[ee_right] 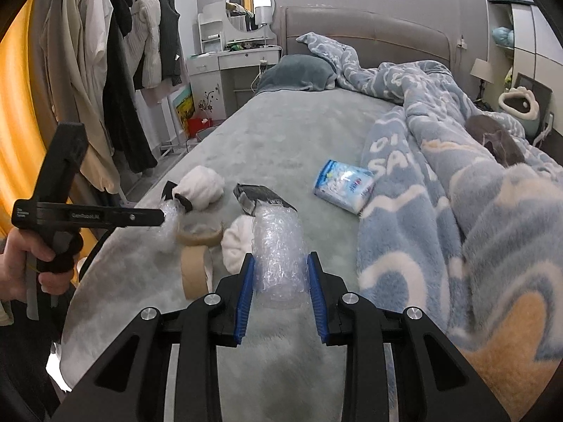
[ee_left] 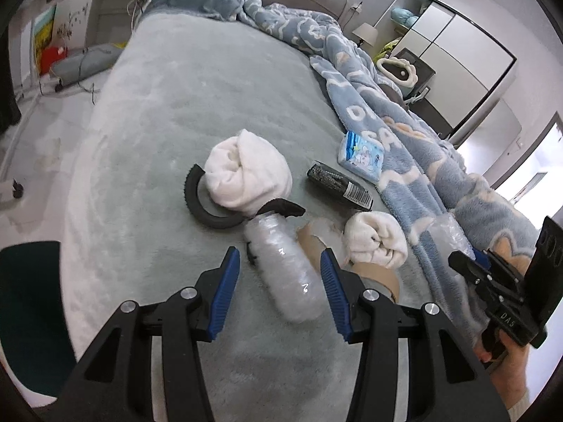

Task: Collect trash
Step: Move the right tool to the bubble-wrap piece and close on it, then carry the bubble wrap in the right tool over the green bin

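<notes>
bed, grey plush cover

bubble wrap roll (ee_right: 278,246) is held between the pads of the right tongs (ee_right: 279,283) on the bed (ee_right: 299,130). left tongs (ee_left: 279,283) are spread wide around a second bubble wrap bundle (ee_left: 281,267), untouched. blue blanket (ee_right: 457,183) is heaped alongside; hung clothes (ee_right: 105,52) and a vanity mirror (ee_right: 250,5) are seen behind.

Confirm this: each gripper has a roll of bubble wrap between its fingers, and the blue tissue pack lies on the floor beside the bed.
Wrong on one count: the blue tissue pack lies on the bed, against the blue blanket, as the right wrist view shows. The bubble wrap rolls do sit between the fingers of the left gripper and right gripper.
</notes>
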